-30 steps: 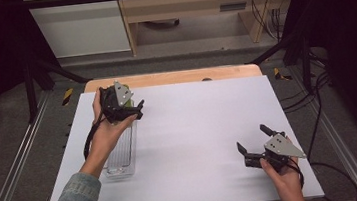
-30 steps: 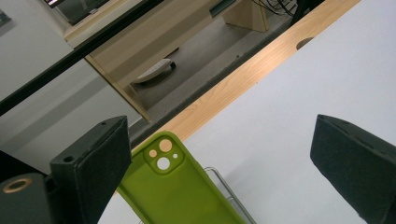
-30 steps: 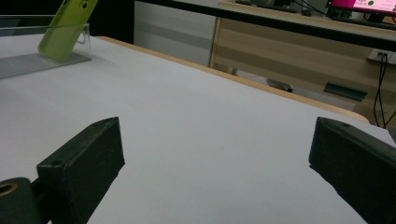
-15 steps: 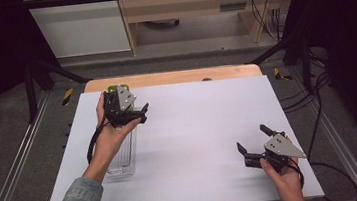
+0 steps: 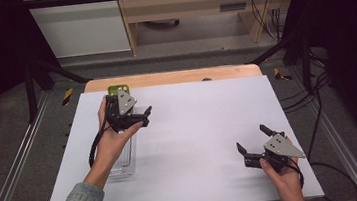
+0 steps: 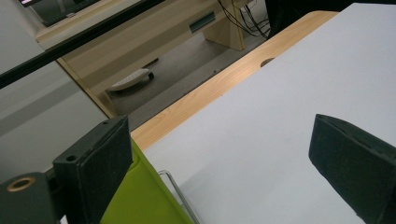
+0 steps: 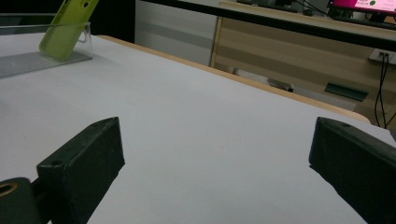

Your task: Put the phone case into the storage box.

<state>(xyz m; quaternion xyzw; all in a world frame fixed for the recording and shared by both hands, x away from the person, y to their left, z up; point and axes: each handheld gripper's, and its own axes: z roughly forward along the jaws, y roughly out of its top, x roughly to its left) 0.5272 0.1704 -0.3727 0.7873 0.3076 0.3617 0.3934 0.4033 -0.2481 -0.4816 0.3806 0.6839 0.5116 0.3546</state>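
**Left tongs hover over the green phone case at the far end of the tray**

The green phone case (image 7: 65,29) stands tilted in the far end of a clear plastic tray (image 5: 122,161) that lies along the left side of the white desk (image 5: 204,128). In the right gripper view it leans against the tray's end wall, its long axis rising up and away from the desk rather than lying flat.

The left tongs (image 5: 135,116) are held above that far end of the tray, jaws wide apart and gripping nothing. In the left gripper view the case (image 6: 140,196) shows just beside the left-hand jaw, low in the frame, so it lies below and slightly to one side of the gap, not yet between the jaws.

The right tongs (image 5: 254,145) rest near the right front corner of the desk, well apart from the tray, also spread wide and empty.

The left hand is plainly the nearer one. A grip would probably call for shifting the tongs sideways and down so the jaws straddle the thin faces of the case.
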